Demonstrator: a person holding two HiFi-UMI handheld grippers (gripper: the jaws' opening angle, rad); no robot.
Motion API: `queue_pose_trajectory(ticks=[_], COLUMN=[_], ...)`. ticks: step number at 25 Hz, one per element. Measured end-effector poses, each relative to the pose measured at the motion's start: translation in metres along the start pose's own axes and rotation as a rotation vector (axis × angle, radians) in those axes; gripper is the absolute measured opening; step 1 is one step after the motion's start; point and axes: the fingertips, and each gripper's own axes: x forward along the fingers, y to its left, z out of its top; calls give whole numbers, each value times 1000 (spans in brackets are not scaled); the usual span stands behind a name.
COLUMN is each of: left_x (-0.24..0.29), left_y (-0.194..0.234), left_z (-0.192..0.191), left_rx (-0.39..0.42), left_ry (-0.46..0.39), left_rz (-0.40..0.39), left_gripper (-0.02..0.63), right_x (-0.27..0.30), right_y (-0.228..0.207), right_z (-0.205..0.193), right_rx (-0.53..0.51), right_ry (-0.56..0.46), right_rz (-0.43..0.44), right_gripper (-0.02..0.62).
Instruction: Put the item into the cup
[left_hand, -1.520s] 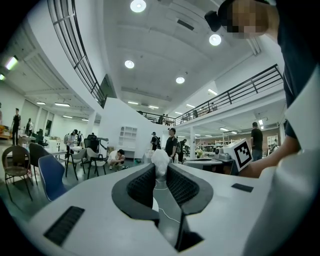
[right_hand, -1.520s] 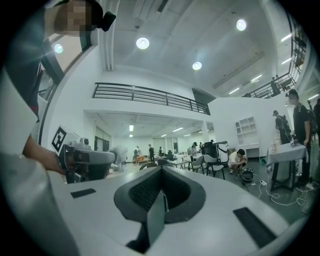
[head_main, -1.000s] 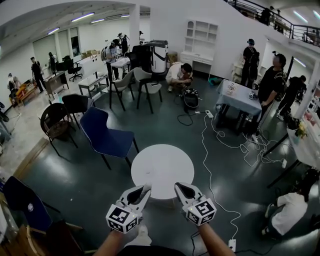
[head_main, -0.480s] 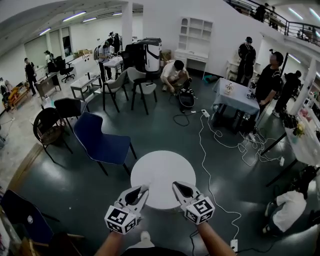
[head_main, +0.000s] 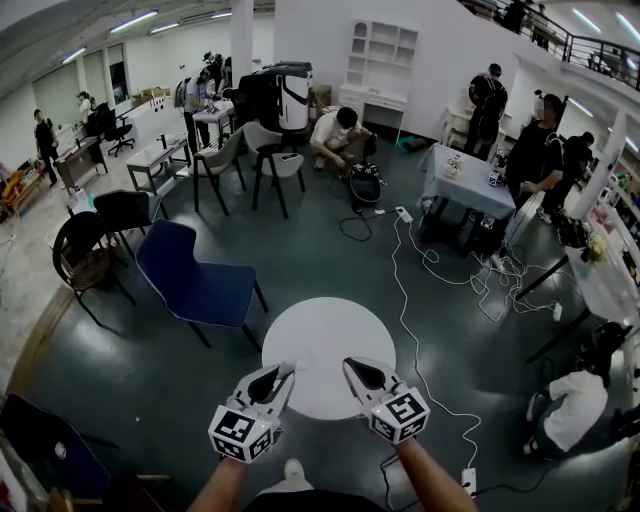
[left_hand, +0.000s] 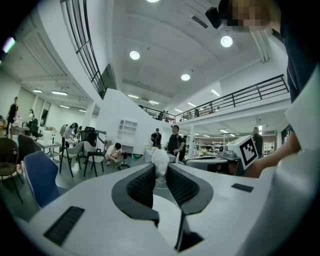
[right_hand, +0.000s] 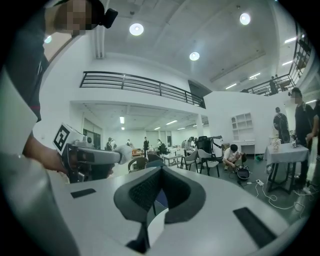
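Left gripper view, item: a crumpled white lump (left_hand: 160, 161) sits between your left pads, near their tips.
Left gripper (head_main: 287, 372): its jaws stand partly apart and pinch the lump from both sides.
Item's place: in the head view it is a small white spot at that gripper's tip, over the near left edge of the table (head_main: 330, 325).
Right gripper (right_hand: 160, 169): your jaws are pressed together at the tips, with nothing between them; it hangs just right of the left one, apart from it, over the table's near edge.
Table: white and round, on a dark floor.
Blue chair (head_main: 195, 280): just left of the table, on its far side.
Cable (head_main: 408, 300): white, trailing over the floor right of the table.
Far right: a cloth-covered table (head_main: 470, 190) with people standing near it.
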Motion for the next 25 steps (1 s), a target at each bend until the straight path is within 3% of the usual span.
queue_pose_trajectory(ticks=[11, 25], left_x=[23, 74], left_y=[52, 93], left_z=[-28, -105], left_rx=[-26, -40], left_ry=[44, 170], left_rz=[-38, -86], left_gripper=[78, 78], right_x=[47, 76], right_y=[-16, -57], right_z=[-24, -111], right_rx=[9, 75], right_ry=[52, 161], right_rz=[-37, -86], right_gripper=[9, 9])
